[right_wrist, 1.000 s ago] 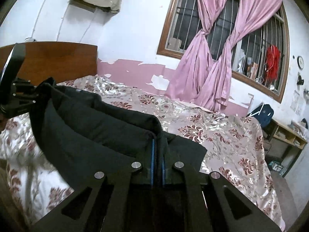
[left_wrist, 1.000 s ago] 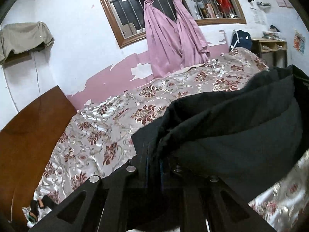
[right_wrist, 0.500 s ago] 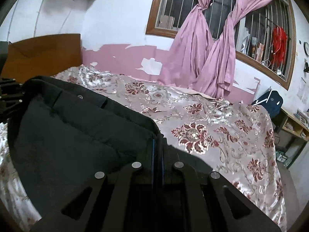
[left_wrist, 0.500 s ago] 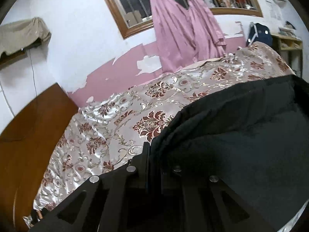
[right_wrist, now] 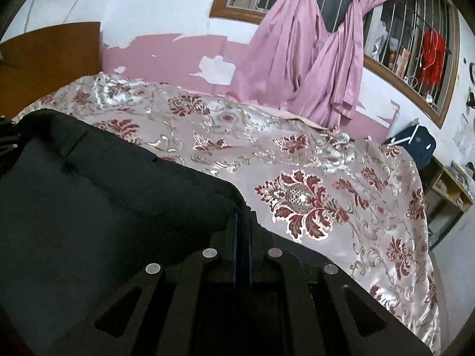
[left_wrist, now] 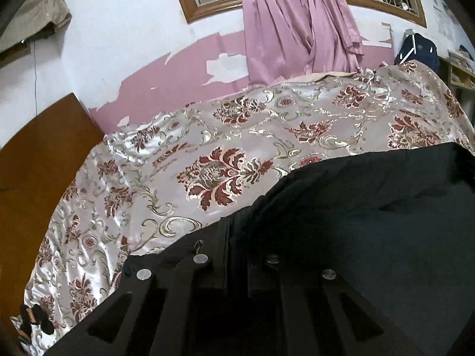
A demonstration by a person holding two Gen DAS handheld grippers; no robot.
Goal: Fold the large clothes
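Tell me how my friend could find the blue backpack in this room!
Start at the big bed with the shiny flowered bedspread and follow the wall past the pink curtains. Just beyond the bed's far corner, the dark blue backpack leans against the wall, next to a wooden shelf unit. It is the only blue thing there, with white stripes.

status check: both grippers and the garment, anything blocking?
Left gripper shut on black garment, right gripper shut on same. Garment stretched between them, low over floral bedspread. Nothing on the bedspread ahead.
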